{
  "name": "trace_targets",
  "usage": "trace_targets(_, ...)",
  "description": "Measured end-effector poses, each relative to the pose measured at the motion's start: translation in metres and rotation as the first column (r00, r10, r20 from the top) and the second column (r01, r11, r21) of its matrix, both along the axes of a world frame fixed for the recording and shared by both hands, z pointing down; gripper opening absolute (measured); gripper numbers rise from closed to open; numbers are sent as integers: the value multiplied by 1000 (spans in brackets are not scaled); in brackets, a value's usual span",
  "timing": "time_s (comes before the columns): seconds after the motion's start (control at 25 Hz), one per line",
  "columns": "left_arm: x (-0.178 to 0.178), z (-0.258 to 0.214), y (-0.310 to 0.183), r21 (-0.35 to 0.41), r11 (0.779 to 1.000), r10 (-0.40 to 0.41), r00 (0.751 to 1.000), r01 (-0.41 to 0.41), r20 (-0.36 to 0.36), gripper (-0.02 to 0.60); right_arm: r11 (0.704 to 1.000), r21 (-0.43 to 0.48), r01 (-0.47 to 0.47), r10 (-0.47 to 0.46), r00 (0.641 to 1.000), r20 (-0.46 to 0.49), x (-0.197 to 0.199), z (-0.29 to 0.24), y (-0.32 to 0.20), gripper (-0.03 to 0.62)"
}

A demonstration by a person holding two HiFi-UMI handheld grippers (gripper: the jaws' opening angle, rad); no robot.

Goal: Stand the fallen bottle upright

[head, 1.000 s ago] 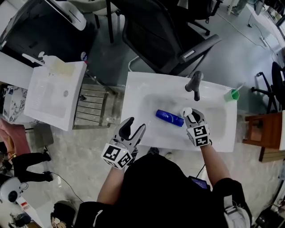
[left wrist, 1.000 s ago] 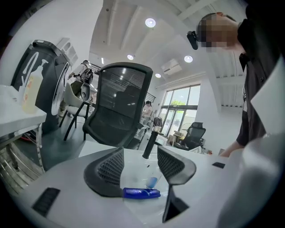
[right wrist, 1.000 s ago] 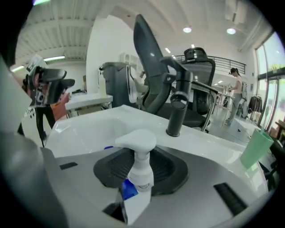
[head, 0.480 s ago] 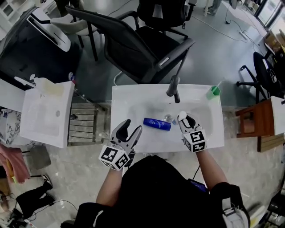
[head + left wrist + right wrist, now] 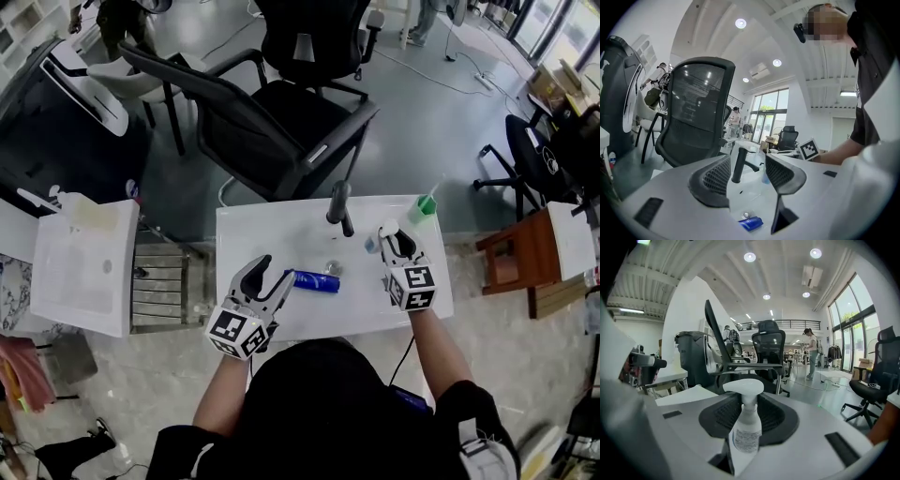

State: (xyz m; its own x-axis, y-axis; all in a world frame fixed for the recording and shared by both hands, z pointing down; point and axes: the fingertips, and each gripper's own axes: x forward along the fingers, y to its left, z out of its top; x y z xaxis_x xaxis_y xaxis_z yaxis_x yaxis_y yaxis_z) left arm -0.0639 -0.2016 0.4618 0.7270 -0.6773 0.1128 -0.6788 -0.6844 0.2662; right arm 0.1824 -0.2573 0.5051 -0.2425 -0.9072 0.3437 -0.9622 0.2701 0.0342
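Observation:
A blue bottle (image 5: pixel 314 280) lies on its side in the white sink (image 5: pixel 253 234), left of the drain; it also shows low in the left gripper view (image 5: pixel 751 223). My left gripper (image 5: pixel 272 274) is open and empty, its tips just left of the blue bottle's end. In its own view the left gripper (image 5: pixel 747 171) frames the black faucet (image 5: pixel 739 164). My right gripper (image 5: pixel 392 239) hovers right of the faucet (image 5: pixel 339 206), shut on a small clear pump bottle (image 5: pixel 746 427) with a white head, held upright.
A green bottle (image 5: pixel 424 206) stands at the sink's back right corner. A black office chair (image 5: pixel 272 112) is behind the sink. A second white basin (image 5: pixel 80 262) sits to the left and a wooden stool (image 5: pixel 520 262) to the right.
My right gripper has lifted the pump bottle up and away from the blue bottle, towards the right of the faucet. My left gripper has moved in from the front edge to the blue bottle's end.

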Motion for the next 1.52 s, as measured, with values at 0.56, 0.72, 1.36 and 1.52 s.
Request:
trace_targets(0.56, 7, -12, -14, -3, 988, -156, 987, 157, 37, 244, 999, 2, 46, -46, 999, 6, 30, 8, -84, 117)
trace_targets(0.72, 1, -10, -7, -15, 979, -202, 978, 203, 58, 244, 999, -5, 41, -41, 999, 16, 33, 22, -100, 117)
trace_targets(1.36, -8, -9, 7, -25, 966, -255, 964, 258, 69, 244, 998, -33, 49, -49, 999, -11, 27, 38, -105, 118)
trace_targets(1.52, -6, -13, 7, -12, 968, -249, 966, 250, 63, 244, 994, -56, 98, -99, 995, -27, 17, 41, -101, 216)
